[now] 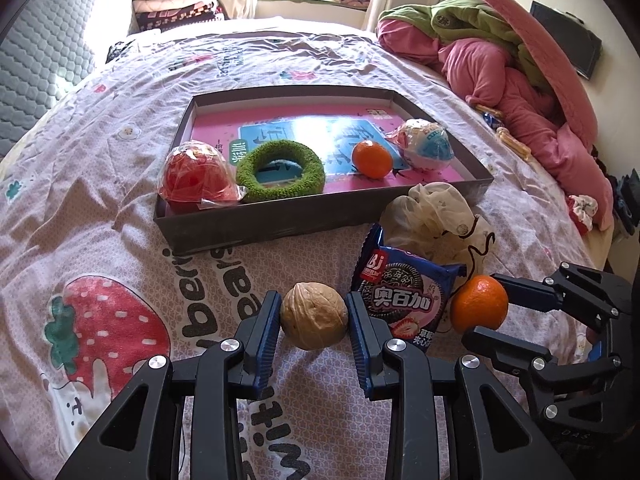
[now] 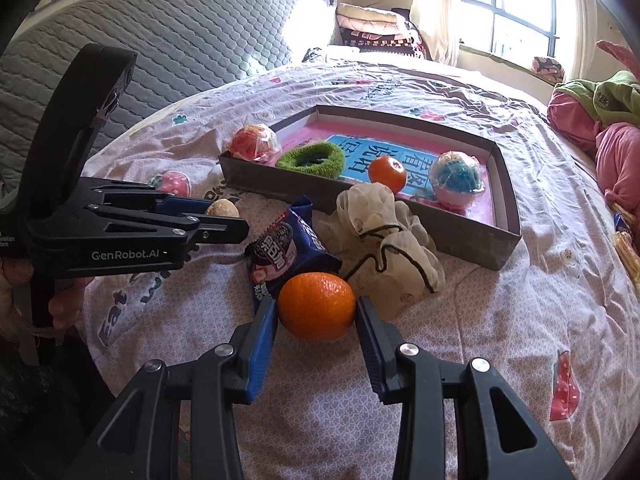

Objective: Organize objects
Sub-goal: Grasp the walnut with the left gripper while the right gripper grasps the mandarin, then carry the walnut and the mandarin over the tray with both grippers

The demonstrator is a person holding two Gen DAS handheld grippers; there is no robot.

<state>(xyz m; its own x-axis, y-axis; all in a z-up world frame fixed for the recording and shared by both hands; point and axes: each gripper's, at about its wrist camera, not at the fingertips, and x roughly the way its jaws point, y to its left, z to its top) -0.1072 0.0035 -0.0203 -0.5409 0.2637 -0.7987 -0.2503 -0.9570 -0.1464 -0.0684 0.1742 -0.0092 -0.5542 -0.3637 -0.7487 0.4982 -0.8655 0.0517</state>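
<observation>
- left gripper [image 1: 313,316] clamped on a walnut [image 1: 313,315], pads touching both sides, low over the strawberry-print bedsheet [image 1: 120,248].
- right gripper [image 2: 316,307] closed around a tangerine [image 2: 317,306], pads against either flank.
- blue cookie packet [image 1: 404,296] lying between walnut and tangerine, a crumpled cream scrunchie [image 1: 436,216] just behind it.
- shallow dark box [image 1: 248,228] farther back, holding a red wrapped ball [image 1: 198,178], green fuzzy ring [image 1: 280,170], second tangerine [image 1: 372,159] and a blue-pink wrapped egg [image 1: 428,144].
</observation>
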